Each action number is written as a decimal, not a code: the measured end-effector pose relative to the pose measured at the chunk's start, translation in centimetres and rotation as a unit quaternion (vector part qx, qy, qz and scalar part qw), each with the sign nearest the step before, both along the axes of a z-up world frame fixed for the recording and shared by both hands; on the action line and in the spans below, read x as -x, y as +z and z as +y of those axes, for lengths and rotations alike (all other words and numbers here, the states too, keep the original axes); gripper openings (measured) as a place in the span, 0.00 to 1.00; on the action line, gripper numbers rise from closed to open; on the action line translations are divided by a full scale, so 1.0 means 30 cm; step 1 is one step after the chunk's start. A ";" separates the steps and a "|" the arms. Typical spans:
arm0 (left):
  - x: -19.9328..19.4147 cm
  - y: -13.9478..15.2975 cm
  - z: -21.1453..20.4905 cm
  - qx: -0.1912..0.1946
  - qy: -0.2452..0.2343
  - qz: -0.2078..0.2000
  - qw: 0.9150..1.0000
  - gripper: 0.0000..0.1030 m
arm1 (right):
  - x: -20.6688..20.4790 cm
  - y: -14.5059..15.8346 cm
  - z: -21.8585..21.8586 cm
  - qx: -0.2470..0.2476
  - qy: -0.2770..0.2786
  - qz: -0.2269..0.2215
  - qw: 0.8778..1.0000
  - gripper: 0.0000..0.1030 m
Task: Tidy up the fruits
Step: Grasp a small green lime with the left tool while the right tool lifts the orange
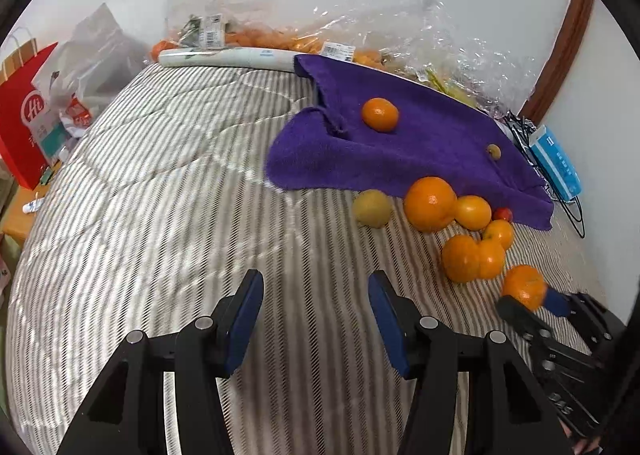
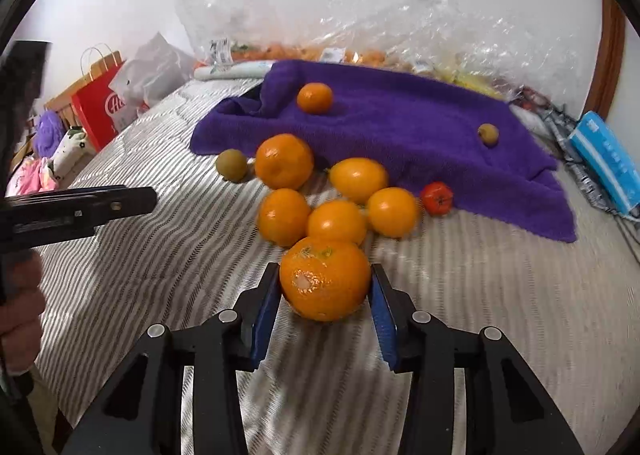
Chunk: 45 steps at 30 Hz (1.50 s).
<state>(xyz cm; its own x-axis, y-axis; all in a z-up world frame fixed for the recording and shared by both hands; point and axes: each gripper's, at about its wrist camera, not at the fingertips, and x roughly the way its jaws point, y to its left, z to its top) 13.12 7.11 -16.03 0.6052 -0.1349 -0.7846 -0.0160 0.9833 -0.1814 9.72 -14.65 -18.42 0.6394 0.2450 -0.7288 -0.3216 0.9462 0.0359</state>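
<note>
Orange (image 2: pixel 325 279) btwn right claw (image 2: pixel 325 305) pads, left claw (image 1: pixel 316 319) wide apart

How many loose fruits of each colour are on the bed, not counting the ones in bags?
Orange fruits: 7, one in the right claw
Greenish-brown fruits: 2
Red fruit: 1
Total: 10

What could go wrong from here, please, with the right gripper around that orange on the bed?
1. The right gripper brackets the orange, yet a firm hold is unclear; lifted now, it might slip onto the striped bedding.
2. Two oranges sit right behind it, so pushing forward could scatter them.
3. The small red fruit lies at the purple towel edge and may roll.
</note>
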 end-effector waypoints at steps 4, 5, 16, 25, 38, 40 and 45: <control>-0.047 -0.014 -0.057 -0.018 -0.017 -0.002 1.000 0.51 | -0.003 0.000 -0.090 -0.003 -0.029 -0.008 1.000 0.42; -0.061 -0.016 -0.072 -0.024 -0.022 -0.002 0.999 0.51 | -0.006 -0.004 -0.114 -0.001 -0.038 -0.008 0.999 0.42; -0.175 -0.047 -0.179 -0.051 -0.039 -0.018 0.998 0.43 | -0.054 -0.041 -0.262 -0.042 -0.072 0.018 0.996 0.42; -0.183 -0.044 -0.161 -0.018 -0.049 -0.026 0.998 0.26 | -0.071 -0.060 -0.258 -0.045 -0.067 0.037 0.996 0.42; -0.100 0.040 -0.123 0.013 -0.026 -0.116 0.993 0.26 | -0.033 -0.017 -0.269 -0.059 -0.079 -0.004 0.995 0.42; -0.099 0.057 -0.123 0.015 -0.029 -0.121 0.992 0.26 | -0.040 0.002 -0.260 -0.060 -0.077 -0.005 0.995 0.42; -0.107 0.160 -0.143 0.028 -0.053 -0.137 0.989 0.26 | -0.092 0.129 -0.251 -0.059 -0.064 -0.040 0.995 0.42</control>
<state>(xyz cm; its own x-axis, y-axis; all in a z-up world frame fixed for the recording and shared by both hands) 16.33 2.82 -11.22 0.7747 -0.2471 -0.5820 0.1443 0.9653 -0.2178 12.47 -22.19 -14.54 0.7253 0.2384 -0.6459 -0.2049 0.9704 0.1281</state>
